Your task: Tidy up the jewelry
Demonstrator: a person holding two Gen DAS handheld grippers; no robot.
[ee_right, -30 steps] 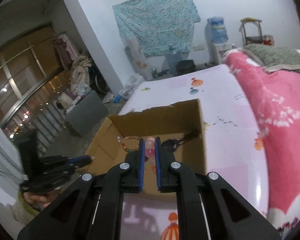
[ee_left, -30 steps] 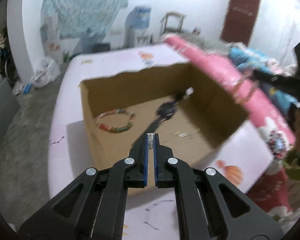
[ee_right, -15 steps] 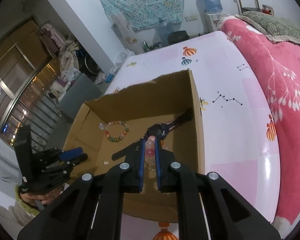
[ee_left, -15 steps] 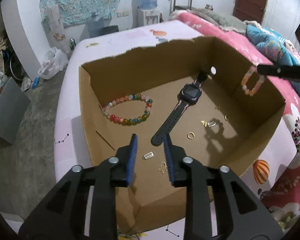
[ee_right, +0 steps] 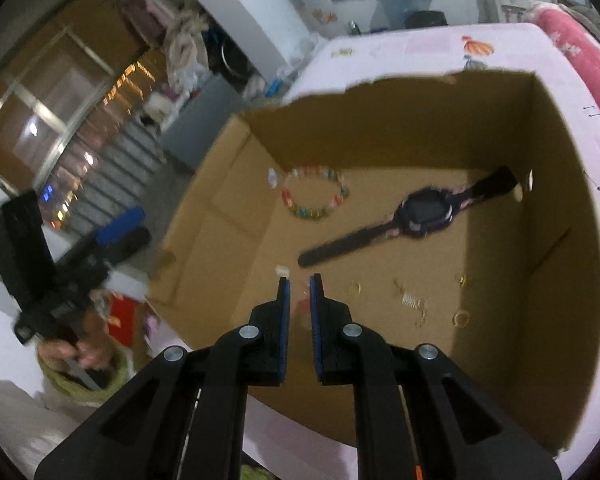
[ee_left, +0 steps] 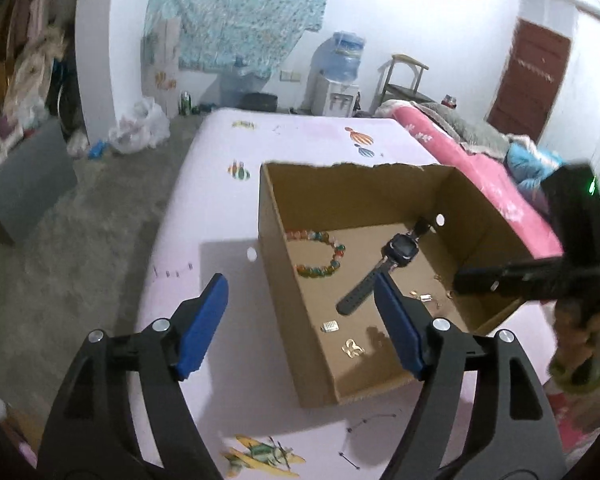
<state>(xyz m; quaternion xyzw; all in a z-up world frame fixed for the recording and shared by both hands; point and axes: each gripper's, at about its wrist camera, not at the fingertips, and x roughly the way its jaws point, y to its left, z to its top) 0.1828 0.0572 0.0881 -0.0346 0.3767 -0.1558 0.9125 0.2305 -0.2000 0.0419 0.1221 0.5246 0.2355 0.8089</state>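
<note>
Pink tabletop [ee_left: 220,184]; left tool [ee_left: 300,304] wide open, right tool [ee_right: 298,282] ajar w/ blurry pink bit.

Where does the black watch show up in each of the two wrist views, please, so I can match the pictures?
Left wrist view: the black watch lies right of centre on the cardboard box floor, partly behind a pad of the left hand-held gripper.
Right wrist view: the watch lies right of centre, its strap running diagonally.
Shared landmark: the beaded bracelet lies to its left in both.
</note>
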